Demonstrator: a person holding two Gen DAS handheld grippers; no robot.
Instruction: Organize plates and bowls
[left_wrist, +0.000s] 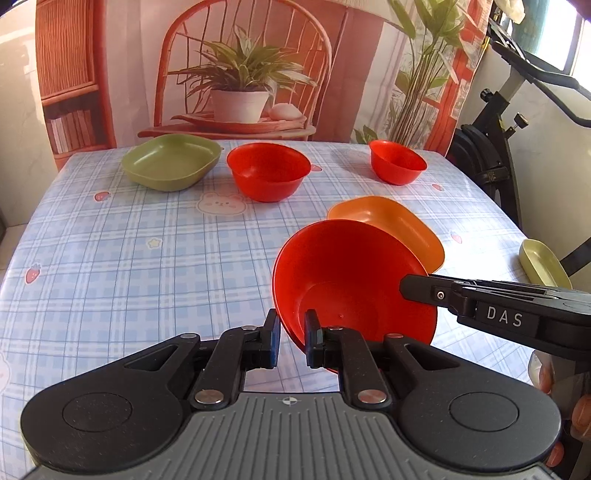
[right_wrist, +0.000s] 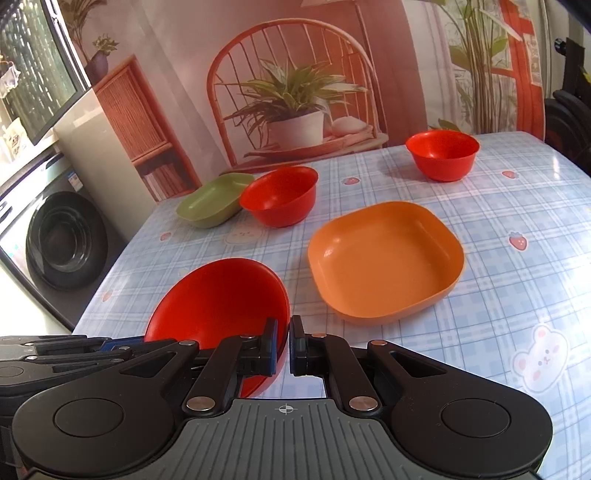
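A red bowl (left_wrist: 354, 280) is held tilted above the table, and both grippers pinch its rim. My left gripper (left_wrist: 292, 338) is shut on the near rim. My right gripper (right_wrist: 282, 343) is shut on the bowl's (right_wrist: 221, 299) right rim; in the left wrist view its fingers (left_wrist: 417, 288) reach in from the right. An orange square plate (right_wrist: 384, 262) lies just beyond the bowl. Two more red bowls (left_wrist: 268, 170) (left_wrist: 397, 161) and a green square plate (left_wrist: 170, 160) stand at the far side.
A pale yellow-green dish (left_wrist: 543, 264) sits at the table's right edge. The table has a blue checked cloth (left_wrist: 129, 258). A washing machine (right_wrist: 55, 236) stands left of the table. An exercise bike (left_wrist: 495, 147) stands to the right.
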